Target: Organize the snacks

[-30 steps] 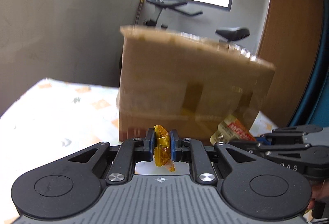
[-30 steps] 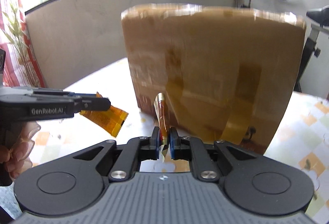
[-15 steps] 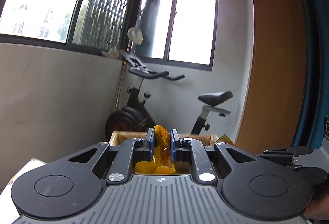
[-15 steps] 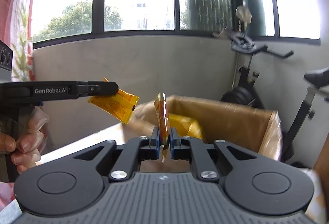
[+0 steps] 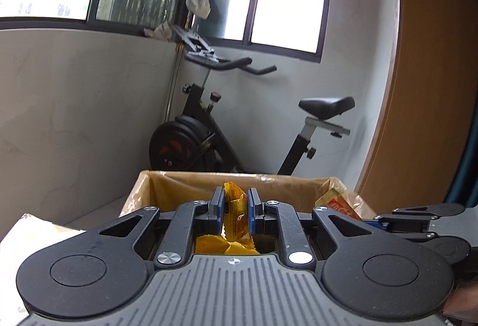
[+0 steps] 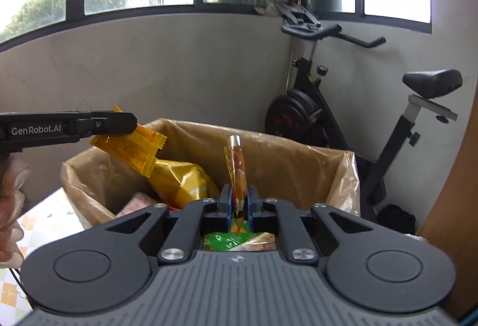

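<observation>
An open cardboard box (image 5: pixel 179 185) (image 6: pixel 298 158) lined with clear plastic stands ahead of both grippers. My left gripper (image 5: pixel 235 208) is shut on an orange snack packet (image 5: pixel 236 206) and holds it over the box's near edge; the same packet (image 6: pixel 131 146) shows at the left of the right wrist view. My right gripper (image 6: pixel 239 206) is shut on a thin orange snack packet (image 6: pixel 237 170), seen edge-on over the box. It also shows in the left wrist view (image 5: pixel 337 205). Inside the box lie a yellow bag (image 6: pixel 182 179), a green packet (image 6: pixel 227 240) and others.
An exercise bike (image 5: pixel 215 131) (image 6: pixel 343 116) stands behind the box against the grey wall. A wooden panel (image 5: pixel 427 87) rises at the right. A patterned tablecloth (image 6: pixel 44 218) shows at the lower left beside the box.
Both grippers rose from in front of the box's side to above its open top, each still holding its packet. The box's inside has come into view.
</observation>
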`<control>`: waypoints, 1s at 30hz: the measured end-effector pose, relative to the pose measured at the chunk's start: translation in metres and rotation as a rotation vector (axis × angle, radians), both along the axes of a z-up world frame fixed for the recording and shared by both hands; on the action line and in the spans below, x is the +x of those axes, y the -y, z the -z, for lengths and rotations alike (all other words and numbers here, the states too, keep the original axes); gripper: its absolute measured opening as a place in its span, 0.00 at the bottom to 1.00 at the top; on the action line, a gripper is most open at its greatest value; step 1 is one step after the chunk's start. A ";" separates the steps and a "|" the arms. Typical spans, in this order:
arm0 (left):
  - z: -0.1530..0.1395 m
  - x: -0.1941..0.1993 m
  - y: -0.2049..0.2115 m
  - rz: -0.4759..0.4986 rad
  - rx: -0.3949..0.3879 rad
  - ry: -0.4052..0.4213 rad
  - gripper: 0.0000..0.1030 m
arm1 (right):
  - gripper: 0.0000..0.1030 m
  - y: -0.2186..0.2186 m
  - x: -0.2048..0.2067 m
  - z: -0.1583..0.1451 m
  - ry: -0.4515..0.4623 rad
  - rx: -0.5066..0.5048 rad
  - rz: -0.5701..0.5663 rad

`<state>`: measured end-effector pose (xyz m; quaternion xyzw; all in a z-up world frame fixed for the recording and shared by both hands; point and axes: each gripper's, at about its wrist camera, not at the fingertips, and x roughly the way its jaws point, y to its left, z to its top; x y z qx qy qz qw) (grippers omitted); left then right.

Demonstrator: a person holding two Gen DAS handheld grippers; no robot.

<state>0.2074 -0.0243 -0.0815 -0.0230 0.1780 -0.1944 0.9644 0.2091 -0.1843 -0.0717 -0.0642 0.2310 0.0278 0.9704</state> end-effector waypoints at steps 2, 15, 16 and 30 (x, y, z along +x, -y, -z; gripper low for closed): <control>0.002 0.005 -0.002 0.000 0.012 -0.015 0.18 | 0.16 0.002 0.003 0.003 -0.017 0.000 0.012; -0.024 -0.013 -0.025 -0.082 0.054 -0.018 0.92 | 0.84 0.003 -0.016 -0.013 -0.011 0.053 0.062; -0.027 -0.016 -0.026 -0.089 0.055 -0.016 0.93 | 0.85 0.002 -0.020 -0.016 -0.004 0.056 0.064; -0.067 -0.071 -0.046 -0.165 0.043 0.013 0.95 | 1.00 -0.026 -0.088 -0.073 0.144 0.108 0.051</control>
